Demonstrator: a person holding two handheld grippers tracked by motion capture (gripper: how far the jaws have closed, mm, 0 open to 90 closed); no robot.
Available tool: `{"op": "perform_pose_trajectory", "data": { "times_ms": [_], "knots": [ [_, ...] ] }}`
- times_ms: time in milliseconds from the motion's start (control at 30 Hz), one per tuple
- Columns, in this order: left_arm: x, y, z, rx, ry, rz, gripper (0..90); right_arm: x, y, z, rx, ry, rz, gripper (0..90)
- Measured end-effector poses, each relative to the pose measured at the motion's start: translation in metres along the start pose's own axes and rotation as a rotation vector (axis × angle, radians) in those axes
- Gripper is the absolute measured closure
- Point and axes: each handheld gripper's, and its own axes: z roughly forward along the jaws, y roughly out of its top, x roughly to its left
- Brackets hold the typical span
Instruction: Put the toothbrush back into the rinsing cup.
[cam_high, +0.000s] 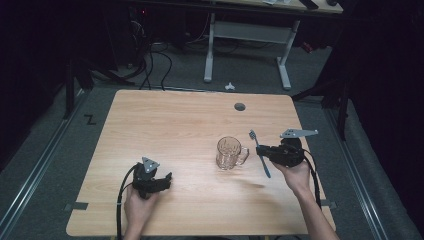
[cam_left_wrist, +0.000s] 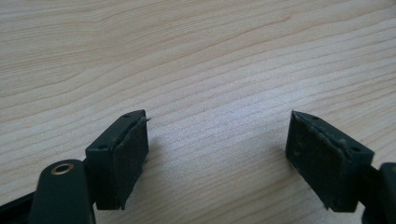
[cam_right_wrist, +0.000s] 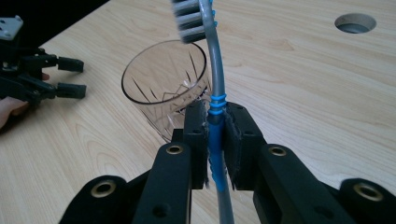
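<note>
Just one toothbrush (cam_right_wrist: 215, 126) clamped in right gripper (cam_right_wrist: 215, 140); one glass mug (cam_high: 230, 153) beside.

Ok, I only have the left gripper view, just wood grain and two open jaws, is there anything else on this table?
Observer: Yes, a clear glass mug stands right of centre on the table, empty as far as I can tell.
Operator: And the other gripper?
Observer: The right gripper is shut on a toothbrush, clamped at the blue part of its handle.
Operator: Which way are the bristles?
Observer: The bristle head points away from the person, raised beside the mug, not inside it.
</note>
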Motion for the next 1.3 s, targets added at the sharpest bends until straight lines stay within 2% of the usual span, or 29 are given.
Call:
{"op": "perform_pose_trajectory", "data": {
  "times_ms": [433,733,1300],
  "knots": [
    [0.000,0.000,0.000,0.000,0.000,0.000,21.7,0.006,0.012,0.000,-0.058,0.022,-0.021,80.1],
    [0.000,0.000,0.000,0.000,0.000,0.000,21.7,0.008,0.018,0.005,-0.068,0.019,-0.034,80.1],
    [0.000,0.000,0.000,0.000,0.000,0.000,21.7,0.015,0.038,0.003,-0.107,0.025,-0.060,80.1]
  ]
}}
